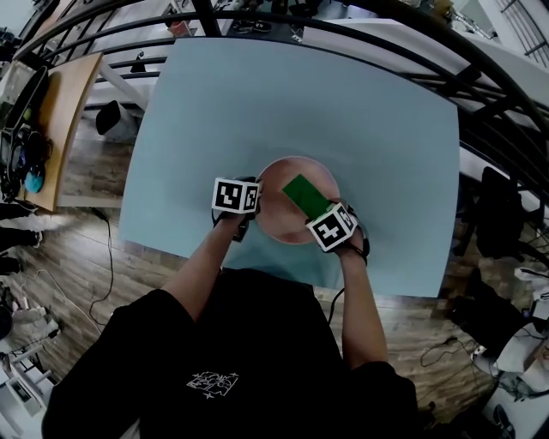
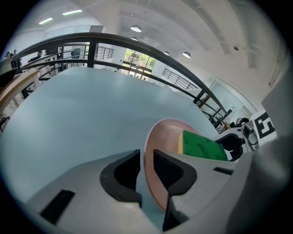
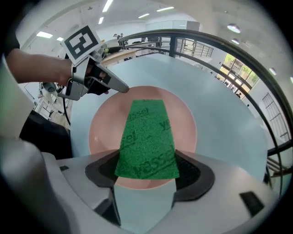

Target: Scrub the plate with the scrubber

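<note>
A pink plate [image 1: 276, 214] lies on the pale blue table [image 1: 283, 111], near its front edge. My left gripper [image 1: 246, 216] is shut on the plate's left rim [image 2: 149, 169], the rim passing edge-on between its jaws. My right gripper [image 1: 319, 219] is shut on a green scrubber [image 1: 304, 195] with a yellow sponge underside [image 2: 180, 142]. The scrubber [image 3: 147, 140] reaches out over the plate's middle [image 3: 183, 123]. I cannot tell whether it touches the plate's surface. The left gripper [image 3: 120, 87] shows at the plate's far left rim in the right gripper view.
A black railing [image 1: 257, 19] curves round the table's far side. A wooden desk [image 1: 60, 120] with clutter stands at the left, above the plank floor [image 1: 94, 257]. More furniture and cables sit at the right [image 1: 506, 223].
</note>
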Tool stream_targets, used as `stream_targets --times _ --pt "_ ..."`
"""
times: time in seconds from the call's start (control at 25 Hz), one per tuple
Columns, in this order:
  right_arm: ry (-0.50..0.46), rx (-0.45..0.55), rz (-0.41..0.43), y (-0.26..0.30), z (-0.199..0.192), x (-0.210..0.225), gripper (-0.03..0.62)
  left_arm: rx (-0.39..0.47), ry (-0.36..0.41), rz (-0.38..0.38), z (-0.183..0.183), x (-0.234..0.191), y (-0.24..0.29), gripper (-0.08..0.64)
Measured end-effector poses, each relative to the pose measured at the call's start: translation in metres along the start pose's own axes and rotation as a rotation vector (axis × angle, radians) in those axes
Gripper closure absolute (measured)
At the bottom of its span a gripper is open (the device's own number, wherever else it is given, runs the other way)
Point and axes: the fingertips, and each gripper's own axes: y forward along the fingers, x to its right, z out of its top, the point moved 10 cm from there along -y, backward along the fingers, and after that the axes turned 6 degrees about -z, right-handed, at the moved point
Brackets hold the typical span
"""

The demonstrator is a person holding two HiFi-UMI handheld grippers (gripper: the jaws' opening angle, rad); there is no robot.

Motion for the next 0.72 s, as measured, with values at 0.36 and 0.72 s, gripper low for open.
stream_targets --times 0.36,0.72 --pt "0.193 0.201 0.007 -0.029 -0.027 0.021 0.259 0.092 0.013 0.049 0.001 0.018 -0.021 0.469" --pt "0.289 0.417 0.007 -0.073 -0.040 0.026 0.259 0.223 0.078 0.111 0.001 0.056 -0.059 0.544"
